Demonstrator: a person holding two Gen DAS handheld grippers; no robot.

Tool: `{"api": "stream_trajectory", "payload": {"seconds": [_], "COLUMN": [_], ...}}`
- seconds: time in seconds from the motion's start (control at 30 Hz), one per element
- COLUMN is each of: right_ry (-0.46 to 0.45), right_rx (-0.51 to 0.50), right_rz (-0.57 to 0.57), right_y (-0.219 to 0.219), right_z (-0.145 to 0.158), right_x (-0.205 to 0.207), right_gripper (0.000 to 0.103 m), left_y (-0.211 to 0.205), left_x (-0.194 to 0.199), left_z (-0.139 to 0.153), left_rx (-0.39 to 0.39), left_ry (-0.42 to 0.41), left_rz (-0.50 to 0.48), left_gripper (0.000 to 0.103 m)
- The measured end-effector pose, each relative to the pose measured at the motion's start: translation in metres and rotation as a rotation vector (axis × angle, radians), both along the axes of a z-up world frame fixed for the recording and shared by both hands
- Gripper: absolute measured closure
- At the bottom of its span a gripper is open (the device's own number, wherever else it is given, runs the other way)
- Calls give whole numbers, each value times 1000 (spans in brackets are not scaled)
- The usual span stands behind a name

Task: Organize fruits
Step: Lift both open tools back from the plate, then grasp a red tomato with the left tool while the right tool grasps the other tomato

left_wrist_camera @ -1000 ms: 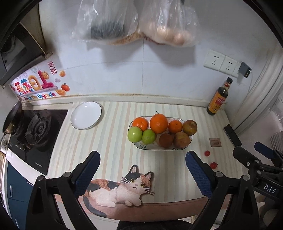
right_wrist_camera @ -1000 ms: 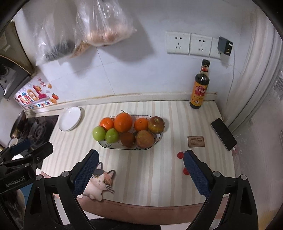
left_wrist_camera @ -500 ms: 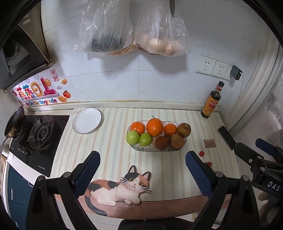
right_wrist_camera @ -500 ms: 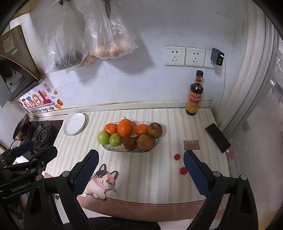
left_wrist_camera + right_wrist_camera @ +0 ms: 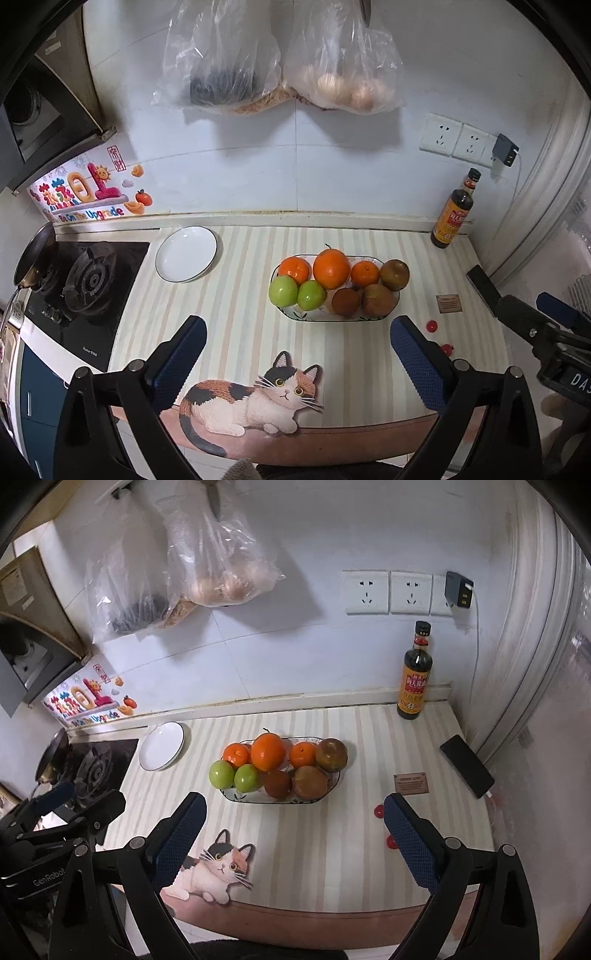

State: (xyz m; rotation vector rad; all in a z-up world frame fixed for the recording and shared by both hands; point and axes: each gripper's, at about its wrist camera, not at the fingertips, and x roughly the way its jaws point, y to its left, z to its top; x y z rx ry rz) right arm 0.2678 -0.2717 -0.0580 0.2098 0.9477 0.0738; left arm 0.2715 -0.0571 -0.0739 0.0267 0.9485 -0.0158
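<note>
Both grippers, left (image 5: 297,339) and right (image 5: 293,818), pull back from the counter, jaws spread and empty, so the fruit bowl (image 5: 295,314) mid-counter sits untouched, sorting not begun.

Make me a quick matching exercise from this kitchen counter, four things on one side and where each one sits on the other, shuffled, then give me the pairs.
Things:
1. white plate
2. sauce bottle
3. black phone
4. green apples

Places:
A. at the left end of the fruit bowl
B. by the right edge of the counter, lying flat
C. beside the stove
D. upright against the back wall, under the sockets

Pairs: 1-C, 2-D, 3-B, 4-A
</note>
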Motion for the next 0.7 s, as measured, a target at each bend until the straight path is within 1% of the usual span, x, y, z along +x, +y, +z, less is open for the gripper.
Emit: {"api": "stream_trajectory", "payload": {"seconds": [0.17,0.27,0.33,0.43,0.5,0.53,0.57,0.63,0.7], "right_ry": [43,77,109,162,207,239,271,322,355], "right_rx": [68,106,129,167,160,169,190,218,225], "right_rz": [-37,-83,-118,-183,-210,-226,-237,-258,-267], "right_y": [-26,-53,-75,-107,-125,-134,-143,-154,-160], "right_z": [-24,-45,-65,-102,-132,-151,-172,-206,-235], "right_x": [15,25,30,35,39,40,42,44,46], "right_gripper": [4,4,4,5,15,28,37,40,41], "left_y": [-10,-24,-39,-68,-91,-100,-112,-132,-153], "left_x": [21,36,46,62,71,74,77,83,89], "left_z": [-19,-35,-48,-79,-105,-114,-127,-146,-166], "left_rx": [10,31,42,78,107,115,126,156,190], "left_ry": [36,65,87,144,198,220,246,280,313], "left_rz": [4,-21,-49,-107,-143,-158,-177,-210,-245], "left_gripper": [1,1,1,1,1,1,1,1,1]}}
